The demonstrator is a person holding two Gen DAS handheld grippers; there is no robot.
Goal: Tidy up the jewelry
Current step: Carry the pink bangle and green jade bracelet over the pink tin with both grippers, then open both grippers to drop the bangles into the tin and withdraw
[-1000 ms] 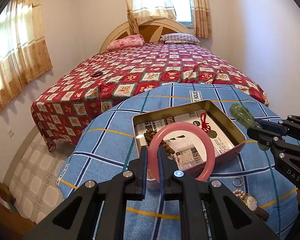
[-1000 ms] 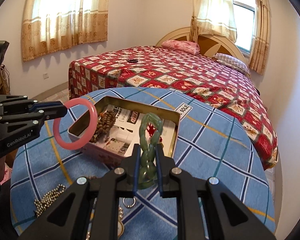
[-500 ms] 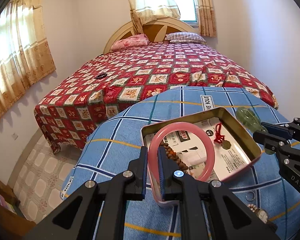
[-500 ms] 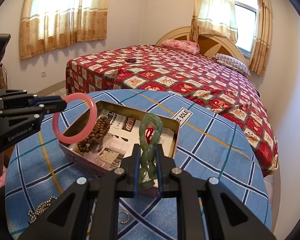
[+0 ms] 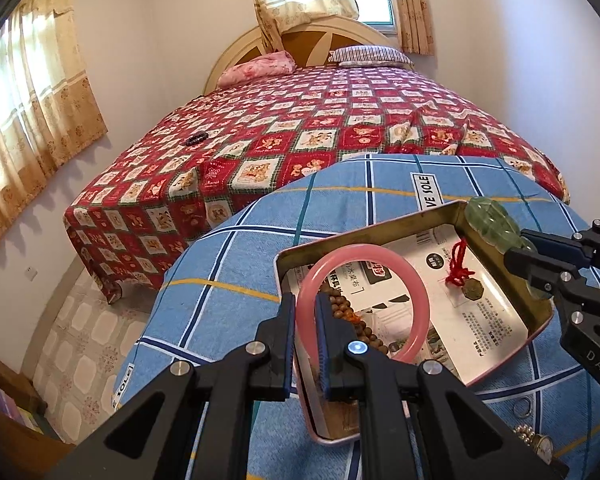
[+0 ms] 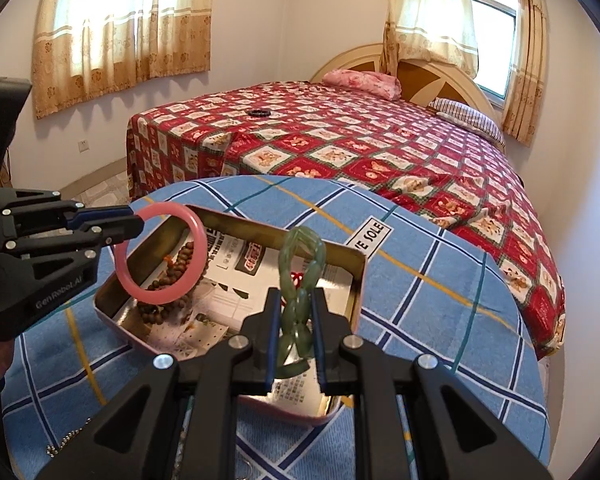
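My left gripper (image 5: 305,312) is shut on a pink bangle (image 5: 414,280) and holds it upright over the near left corner of the open metal tin (image 5: 538,312). My right gripper (image 6: 296,312) is shut on a green jade bracelet (image 6: 300,256), held upright over the tin's (image 6: 358,276) near edge. In the tin lie a brown bead string (image 6: 180,256), a red-knotted charm (image 5: 460,268) and printed paper. The left gripper (image 6: 134,224) with the bangle (image 6: 132,284) also shows in the right wrist view; the right gripper (image 5: 528,246) with the jade (image 5: 492,220) shows in the left wrist view.
The tin sits on a round table with a blue plaid cloth (image 5: 228,264). A small ring (image 5: 523,408) and a watch (image 5: 540,446) lie near the tin; a bead chain (image 6: 66,440) lies at the front left. A bed with a red quilt (image 6: 360,140) stands behind.
Both grippers have moved forward over the tin with their pieces still held; the tin now fills more of both views.
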